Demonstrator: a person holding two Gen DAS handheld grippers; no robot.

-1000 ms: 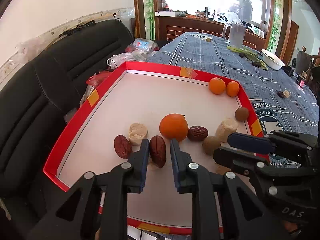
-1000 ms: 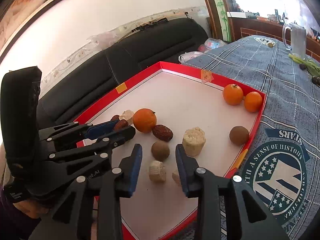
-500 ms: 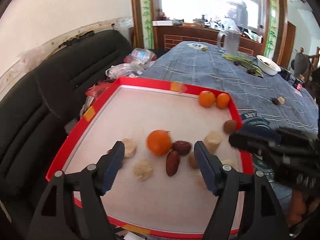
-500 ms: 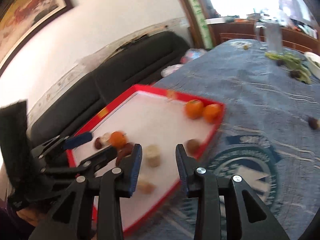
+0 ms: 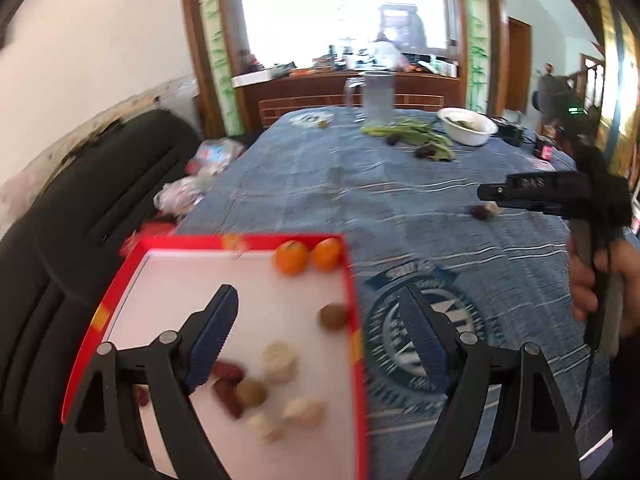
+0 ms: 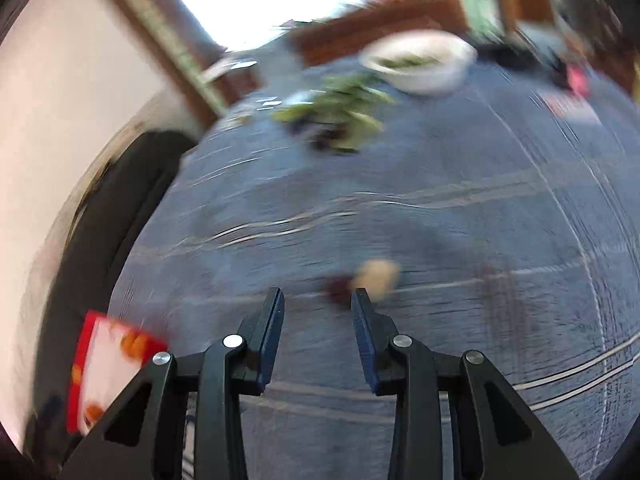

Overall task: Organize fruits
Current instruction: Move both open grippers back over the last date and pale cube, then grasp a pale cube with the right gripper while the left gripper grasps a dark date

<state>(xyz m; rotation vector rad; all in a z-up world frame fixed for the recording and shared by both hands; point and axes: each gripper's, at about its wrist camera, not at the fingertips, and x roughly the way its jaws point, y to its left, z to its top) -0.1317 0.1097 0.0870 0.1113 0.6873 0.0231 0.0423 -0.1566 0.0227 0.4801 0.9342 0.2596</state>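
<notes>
Ahead of the empty, parted right fingers [image 6: 364,316], two stray fruits [image 6: 366,278] remain on the surface [image 6: 460,208]; left fingers [image 5: 212,332] spread wide, empty, over the nearly filled tray [image 5: 352,296].

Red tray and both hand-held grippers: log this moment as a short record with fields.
tray: red tray with a white floor, on the blue tablecloth
oranges: two oranges at its far right corner
other fruit: brown and pale pieces near the front, blurred
left hand-held gripper: open, empty, above the tray
right hand-held gripper: open, empty, pointing at a dark piece and a pale piece on the cloth
</notes>
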